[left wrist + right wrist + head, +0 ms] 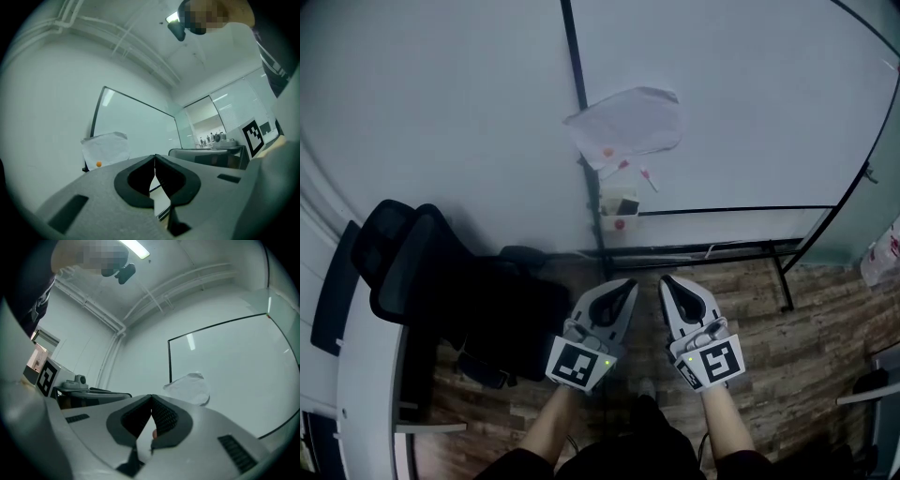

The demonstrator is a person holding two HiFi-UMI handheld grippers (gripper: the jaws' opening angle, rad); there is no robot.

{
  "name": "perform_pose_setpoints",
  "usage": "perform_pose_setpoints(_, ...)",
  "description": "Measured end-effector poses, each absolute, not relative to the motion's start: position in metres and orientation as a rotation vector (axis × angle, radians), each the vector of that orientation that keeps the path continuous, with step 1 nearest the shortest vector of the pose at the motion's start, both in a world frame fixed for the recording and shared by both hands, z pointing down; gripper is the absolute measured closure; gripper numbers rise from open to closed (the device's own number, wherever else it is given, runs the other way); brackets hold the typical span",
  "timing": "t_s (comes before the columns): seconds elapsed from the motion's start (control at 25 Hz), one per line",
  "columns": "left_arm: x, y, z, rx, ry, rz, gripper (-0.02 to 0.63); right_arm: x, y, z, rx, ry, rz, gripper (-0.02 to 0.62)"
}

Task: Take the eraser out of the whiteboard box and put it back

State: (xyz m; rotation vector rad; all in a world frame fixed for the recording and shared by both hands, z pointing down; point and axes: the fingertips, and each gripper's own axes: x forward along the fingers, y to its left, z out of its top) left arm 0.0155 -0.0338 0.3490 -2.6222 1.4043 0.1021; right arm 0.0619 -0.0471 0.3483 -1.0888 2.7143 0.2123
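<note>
"What is hard to make out?"

"The small box [617, 217] at the whiteboard's [750, 103] lower left corner, centre of the head view. It holds a dark block [627, 204], too small to say that it is the eraser."

"And the fingers?"

"The left gripper [627, 283] and the right gripper [667, 280] both have their fingers pressed together, with nothing between them. They are low in the frame, well apart from the box. Their cubes bear black-and-white square markers."
</note>
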Motion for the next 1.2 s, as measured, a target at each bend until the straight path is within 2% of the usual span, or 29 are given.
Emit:
perform_pose_setpoints(0.48, 0.007, -0.149, 0.349, -2.561, 1.510, 0.063, 0.601, 0.052, -0.157, 0.357, -0.957, 2.759, 0.133, 0.592)
perform_pose_setpoints(1.2, -0.035, -0.247, 0.392, -2.595, 1.494, -0.037, 0.601, 0.020, -0.259, 0.395, -0.998, 2.811, 0.079, 0.592)
